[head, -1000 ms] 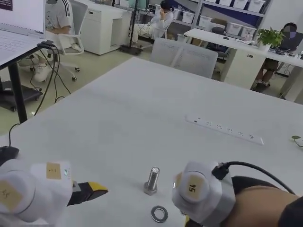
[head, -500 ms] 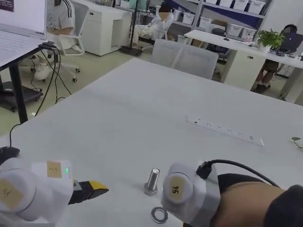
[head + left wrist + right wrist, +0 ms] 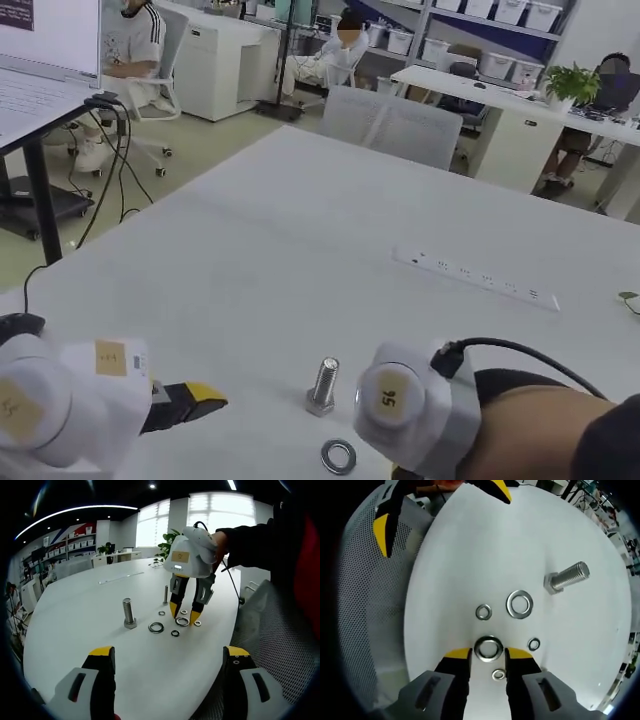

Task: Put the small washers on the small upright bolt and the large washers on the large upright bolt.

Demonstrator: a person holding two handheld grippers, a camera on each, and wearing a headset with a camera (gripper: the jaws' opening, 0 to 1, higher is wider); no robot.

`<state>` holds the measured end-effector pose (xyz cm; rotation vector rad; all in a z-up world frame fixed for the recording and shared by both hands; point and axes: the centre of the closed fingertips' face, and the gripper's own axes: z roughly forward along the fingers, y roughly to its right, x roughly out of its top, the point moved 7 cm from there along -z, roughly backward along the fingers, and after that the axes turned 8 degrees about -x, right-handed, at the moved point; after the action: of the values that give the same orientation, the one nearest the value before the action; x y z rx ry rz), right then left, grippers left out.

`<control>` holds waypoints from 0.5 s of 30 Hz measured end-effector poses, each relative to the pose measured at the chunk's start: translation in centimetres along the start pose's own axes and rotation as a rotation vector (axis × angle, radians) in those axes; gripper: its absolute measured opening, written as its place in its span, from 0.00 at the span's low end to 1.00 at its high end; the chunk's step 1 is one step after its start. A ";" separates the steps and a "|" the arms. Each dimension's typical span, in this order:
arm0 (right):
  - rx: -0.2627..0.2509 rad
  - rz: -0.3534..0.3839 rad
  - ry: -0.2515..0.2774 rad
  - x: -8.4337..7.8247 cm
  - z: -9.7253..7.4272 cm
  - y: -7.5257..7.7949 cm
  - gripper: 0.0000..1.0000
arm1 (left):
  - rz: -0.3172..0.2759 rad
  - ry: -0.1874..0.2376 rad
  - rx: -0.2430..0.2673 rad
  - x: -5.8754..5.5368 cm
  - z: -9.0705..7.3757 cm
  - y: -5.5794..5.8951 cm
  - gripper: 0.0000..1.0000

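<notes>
So, the work is laid out on a plain white matte tabletop (image 3: 300,230). A long white power strip (image 3: 475,275) is seen at about 2 o'clock from the large silver hex-head bolt (image 3: 322,385), which stands upright near the front edge. Beyond the table, a grey mesh office chair (image 3: 390,120), a green potted plant (image 3: 570,80) and shelves of white storage bins (image 3: 500,10) can be made out. A seated person (image 3: 335,50) is spotted further back at 12 o'clock.

In the left gripper view the small thin silver bolt (image 3: 165,595) is found upright too, at roughly 1 o'clock from the large one and apart from it. The left gripper (image 3: 169,652) is held with its jaws spread wide, low over the tabletop.

The right gripper (image 3: 487,653) is pointed down at the table. Its jaws are only slightly apart and set either side of a large silver flat washer (image 3: 488,648); whether it is actually being touched can't be told. A second large silver washer (image 3: 519,604) lies at 1 o'clock from that one. Small silver washers (image 3: 483,612) are scattered close around.
</notes>
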<state>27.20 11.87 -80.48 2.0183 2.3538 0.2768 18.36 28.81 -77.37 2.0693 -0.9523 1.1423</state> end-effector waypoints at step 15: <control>-0.007 -0.039 -0.026 0.5 0.0 -0.5 0.25 | 0.005 0.000 0.006 0.1 -0.1 0.1 0.88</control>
<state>26.69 12.27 -80.53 1.9581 2.3700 0.2555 18.28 28.74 -77.23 2.0727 -0.9552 1.1487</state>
